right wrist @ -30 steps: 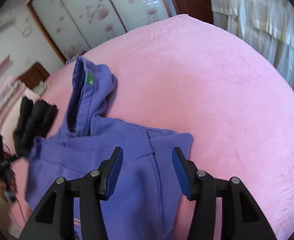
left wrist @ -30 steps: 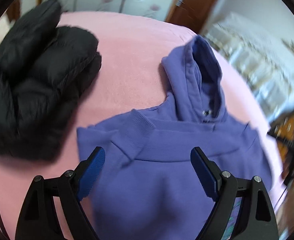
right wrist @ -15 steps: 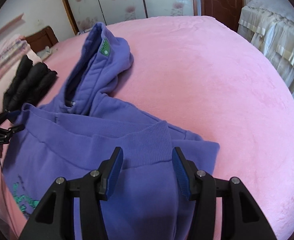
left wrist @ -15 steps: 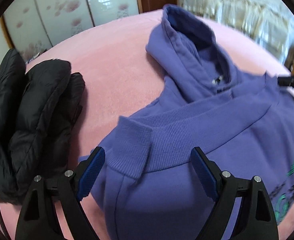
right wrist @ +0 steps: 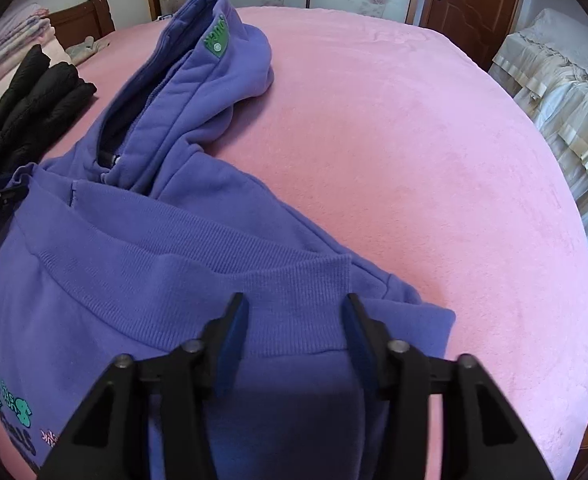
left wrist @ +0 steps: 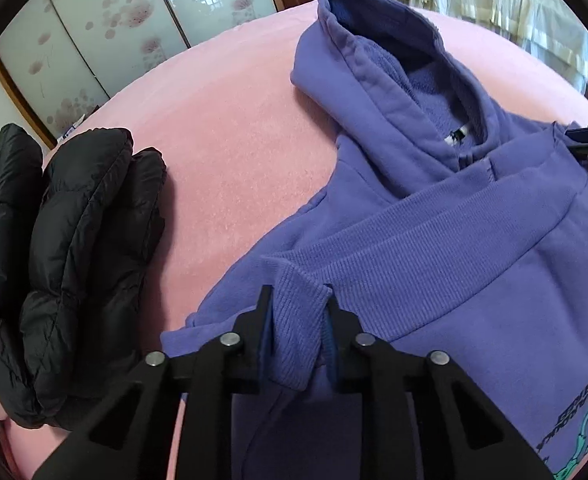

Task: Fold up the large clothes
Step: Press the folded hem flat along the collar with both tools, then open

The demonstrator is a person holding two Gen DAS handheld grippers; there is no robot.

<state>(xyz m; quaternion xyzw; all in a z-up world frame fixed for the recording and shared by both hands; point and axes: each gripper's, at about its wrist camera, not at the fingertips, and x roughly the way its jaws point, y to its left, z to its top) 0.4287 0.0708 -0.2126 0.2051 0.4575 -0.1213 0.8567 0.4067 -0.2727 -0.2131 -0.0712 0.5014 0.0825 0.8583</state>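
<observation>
Purple fleece fills your left wrist view: the hoodie [left wrist: 434,240] lies on the pink bed [left wrist: 230,152], hood toward the far side, and your left gripper [left wrist: 297,332] has just drawn its fingers in from a wide spread, so they now pinch the ribbed cuff [left wrist: 298,320] at the near left corner of the garment. A black jacket [left wrist: 66,264] sits bundled on the bed well to the left, clear of the work. At the right edge of this view you can see the tip of your other tool resting by the ribbed hem [left wrist: 434,240]. In your right wrist view the right gripper [right wrist: 292,328] has also been closing; its fingers [right wrist: 234,332] now stand partly drawn in on either side of the hem band [right wrist: 294,304] at the hoodie's right corner, the band between them, though you cannot tell from here whether the pads press it yet. Both tools also sit lower and closer to the cloth than a moment ago. Judged from that, you look about ready to lift both corners together and carry the lower half over for the next fold, once the right grip is firm.
</observation>
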